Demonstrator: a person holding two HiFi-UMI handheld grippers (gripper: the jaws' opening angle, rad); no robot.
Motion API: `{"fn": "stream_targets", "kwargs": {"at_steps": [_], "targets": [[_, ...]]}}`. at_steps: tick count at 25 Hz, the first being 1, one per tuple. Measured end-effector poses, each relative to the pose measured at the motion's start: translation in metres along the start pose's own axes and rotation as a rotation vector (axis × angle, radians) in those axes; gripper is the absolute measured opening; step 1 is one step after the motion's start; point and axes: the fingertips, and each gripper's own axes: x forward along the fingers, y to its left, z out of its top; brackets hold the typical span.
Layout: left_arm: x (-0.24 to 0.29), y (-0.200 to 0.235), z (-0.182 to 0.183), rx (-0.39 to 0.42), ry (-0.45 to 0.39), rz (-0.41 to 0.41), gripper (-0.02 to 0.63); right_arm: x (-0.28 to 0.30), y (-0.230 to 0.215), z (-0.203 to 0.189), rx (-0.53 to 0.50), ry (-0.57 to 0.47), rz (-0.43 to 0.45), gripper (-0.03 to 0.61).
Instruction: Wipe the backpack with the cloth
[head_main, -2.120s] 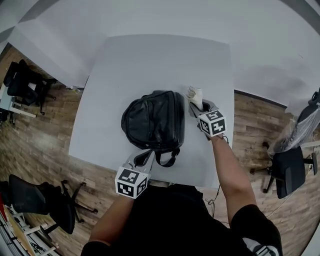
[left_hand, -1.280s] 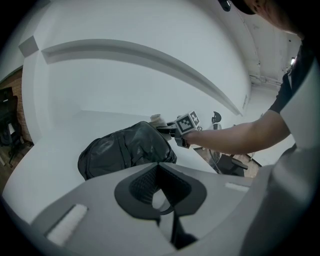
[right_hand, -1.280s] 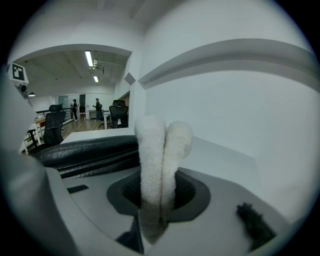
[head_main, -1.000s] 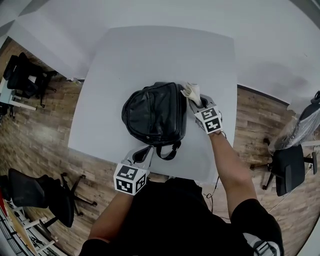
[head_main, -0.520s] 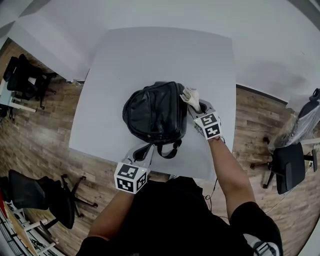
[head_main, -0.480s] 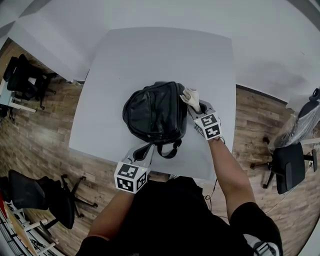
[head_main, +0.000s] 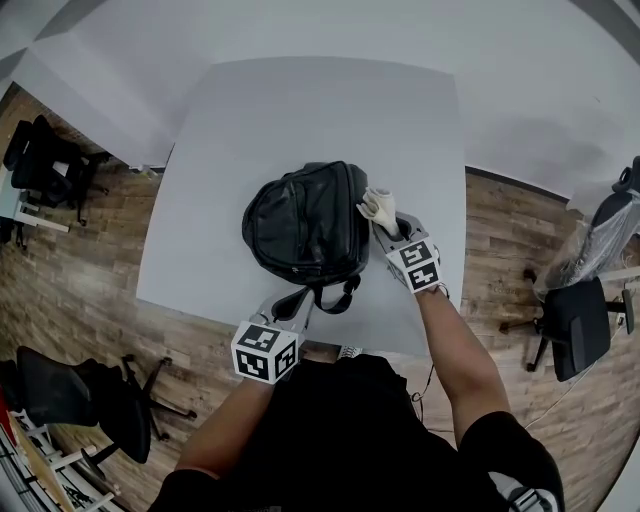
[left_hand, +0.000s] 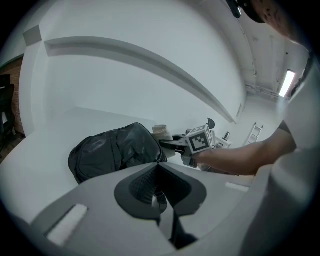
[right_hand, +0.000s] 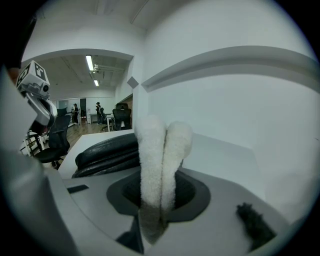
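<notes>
A black backpack (head_main: 305, 230) lies on the grey table (head_main: 300, 110), its strap loop pointing toward me. My right gripper (head_main: 387, 230) is shut on a white cloth (head_main: 377, 207), whose folded end touches the backpack's right side. In the right gripper view the cloth (right_hand: 160, 150) stands up from between the jaws, with the backpack (right_hand: 107, 150) to its left. My left gripper (head_main: 293, 303) is at the backpack's near edge. In the left gripper view its jaws are shut on a dark strap (left_hand: 172, 227), with the backpack (left_hand: 115, 150) ahead.
The table's near edge runs just in front of my body. Office chairs stand on the wooden floor at the left (head_main: 60, 390) and right (head_main: 575, 330). A white wall lies beyond the table's far edge.
My right gripper has slid the cloth toward me along the backpack's right side. The left gripper has stayed at the near edge, still holding the strap.
</notes>
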Motion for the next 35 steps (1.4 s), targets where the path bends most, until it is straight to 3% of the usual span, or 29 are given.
{"fn": "stream_targets", "kwargs": {"at_steps": [7,15,22,35], "targets": [[0.001,0.002,0.000,-0.039,0.007,-0.008,0.006,-0.013,0.016,-0.009,0.034,-0.005,0.007,0.092],[0.000,0.003,-0.002,-0.039,-0.015,-0.002,0.006,-0.026,0.040,-0.012,0.074,-0.017,0.020,0.092],[-0.006,0.005,-0.004,0.019,-0.014,0.012,0.006,-0.040,0.054,-0.022,0.111,-0.011,0.012,0.092],[-0.014,0.003,-0.004,-0.016,-0.039,0.026,0.006,-0.058,0.087,-0.042,0.123,0.012,0.065,0.092]]}}
